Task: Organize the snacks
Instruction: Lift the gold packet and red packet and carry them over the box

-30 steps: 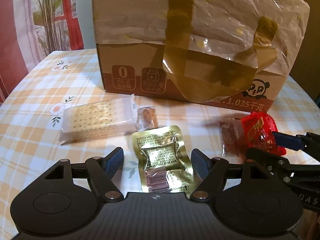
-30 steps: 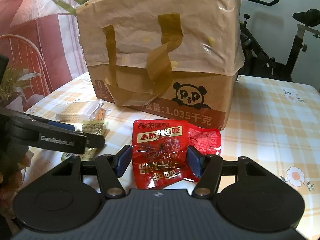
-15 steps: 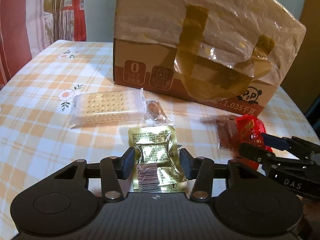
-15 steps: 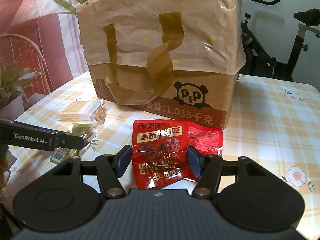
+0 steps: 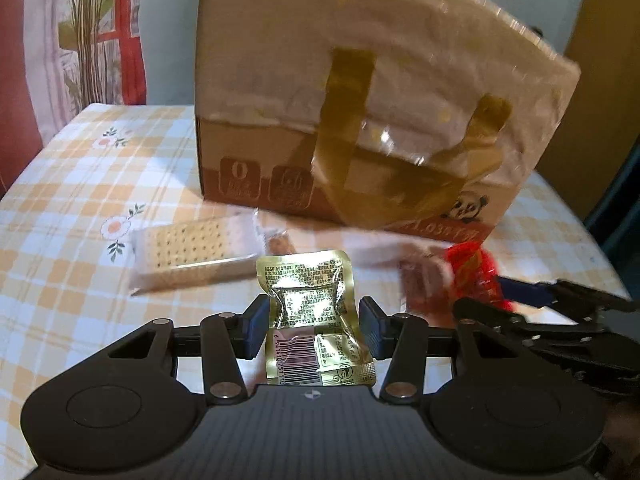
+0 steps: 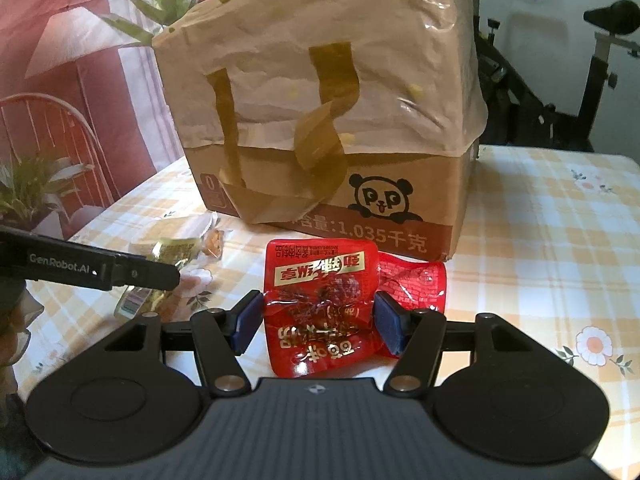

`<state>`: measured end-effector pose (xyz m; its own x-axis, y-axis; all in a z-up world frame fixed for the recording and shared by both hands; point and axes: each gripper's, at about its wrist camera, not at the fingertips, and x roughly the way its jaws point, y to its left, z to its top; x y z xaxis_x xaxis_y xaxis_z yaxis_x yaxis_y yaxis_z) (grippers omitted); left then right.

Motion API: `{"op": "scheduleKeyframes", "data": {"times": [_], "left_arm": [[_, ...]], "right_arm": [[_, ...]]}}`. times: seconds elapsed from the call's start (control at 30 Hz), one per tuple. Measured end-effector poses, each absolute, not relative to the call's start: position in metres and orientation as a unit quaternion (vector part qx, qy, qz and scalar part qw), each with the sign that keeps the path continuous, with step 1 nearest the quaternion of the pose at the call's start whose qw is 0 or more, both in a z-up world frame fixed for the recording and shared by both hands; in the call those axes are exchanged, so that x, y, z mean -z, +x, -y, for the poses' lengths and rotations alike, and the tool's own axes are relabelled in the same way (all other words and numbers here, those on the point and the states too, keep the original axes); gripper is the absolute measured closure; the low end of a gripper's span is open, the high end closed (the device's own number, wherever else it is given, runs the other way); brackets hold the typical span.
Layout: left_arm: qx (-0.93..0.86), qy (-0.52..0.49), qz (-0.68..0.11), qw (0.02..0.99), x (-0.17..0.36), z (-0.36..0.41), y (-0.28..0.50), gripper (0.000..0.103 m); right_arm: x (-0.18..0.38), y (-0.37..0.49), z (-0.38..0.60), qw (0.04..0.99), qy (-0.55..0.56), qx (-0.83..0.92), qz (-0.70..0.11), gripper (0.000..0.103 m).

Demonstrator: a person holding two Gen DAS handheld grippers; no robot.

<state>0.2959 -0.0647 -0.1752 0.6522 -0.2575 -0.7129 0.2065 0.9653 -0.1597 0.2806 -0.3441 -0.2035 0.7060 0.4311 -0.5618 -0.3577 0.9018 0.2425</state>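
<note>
Both fingers angled down | left gripper (image 5: 312,322): gold packet (image 5: 312,316) | right gripper (image 6: 319,322): red packet (image 6: 320,304)

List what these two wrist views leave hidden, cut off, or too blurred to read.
- Inside of the cardboard box: both views; a plastic bag drapes over its top.
- Cracker pack lettering: left wrist view, motion blur; the right wrist view hardly shows it.
- Second red packet: right wrist view, mostly behind the red snack packet.
- Gold pouch front side: both views; it faces away.
</note>
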Motion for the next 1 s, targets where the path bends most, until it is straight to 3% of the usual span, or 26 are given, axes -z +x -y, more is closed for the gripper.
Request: {"op": "scheduleKeyframes", "data": {"times": [0.5, 1.0], "left_arm": [[0.155, -0.047, -0.289, 0.943, 0.097, 0.047, 0.25, 0.052], [0.197, -0.05, -0.216, 0.955, 0.011, 0.063, 0.306, 0.051]], "right_arm": [[0.126, 0.241, 0.345, 0.951, 0.044, -0.202, -0.232, 0.04], [0.023, 0.277, 0.346, 0.973, 0.035, -0.18, -0.136, 0.04]]}}
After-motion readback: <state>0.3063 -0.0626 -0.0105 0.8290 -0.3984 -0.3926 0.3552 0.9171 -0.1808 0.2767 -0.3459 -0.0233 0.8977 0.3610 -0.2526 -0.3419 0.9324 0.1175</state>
